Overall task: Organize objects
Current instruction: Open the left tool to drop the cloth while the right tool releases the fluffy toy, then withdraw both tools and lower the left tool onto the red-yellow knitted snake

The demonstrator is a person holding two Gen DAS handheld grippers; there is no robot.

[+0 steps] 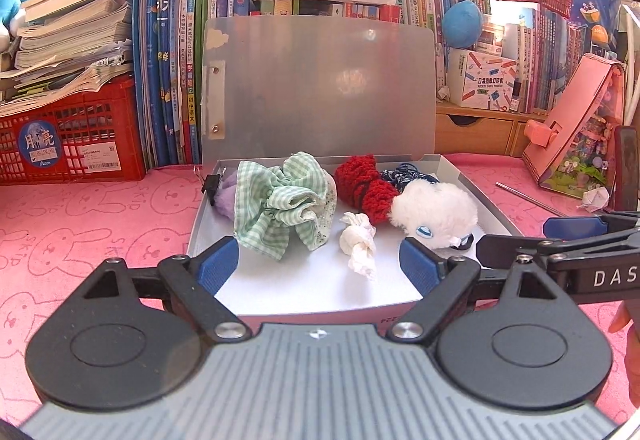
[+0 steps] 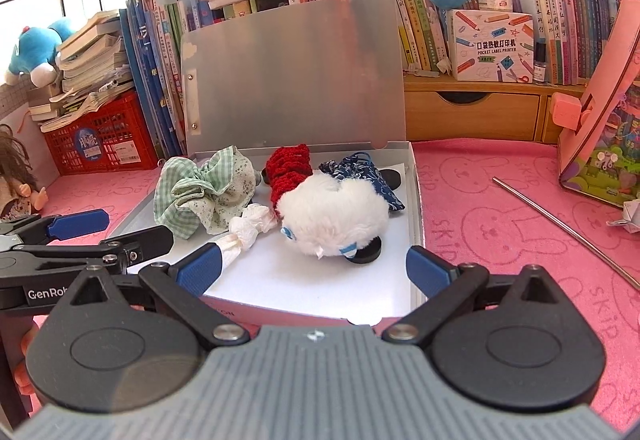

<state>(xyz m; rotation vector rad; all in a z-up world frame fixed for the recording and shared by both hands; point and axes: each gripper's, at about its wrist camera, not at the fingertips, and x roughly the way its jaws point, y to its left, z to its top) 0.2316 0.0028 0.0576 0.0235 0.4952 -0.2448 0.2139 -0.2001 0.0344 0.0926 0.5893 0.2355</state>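
Nearest you, both the left gripper (image 1: 318, 260) and the right gripper (image 2: 312, 266) have their fingers spread wide with nothing between them, poised at the near edge of the open box (image 2: 416, 176) on the pink bench (image 1: 100, 224). Inside lie a green checked scrunchie (image 1: 280, 200), a red knitted piece (image 1: 362, 188), a twisted tissue (image 1: 358, 240) and a white fluffy toy (image 2: 332, 216), all soft, light and squashy, so pinch each through its bulk. The dark disc (image 2: 362, 254) under the toy looks rigid, perhaps a magnet.
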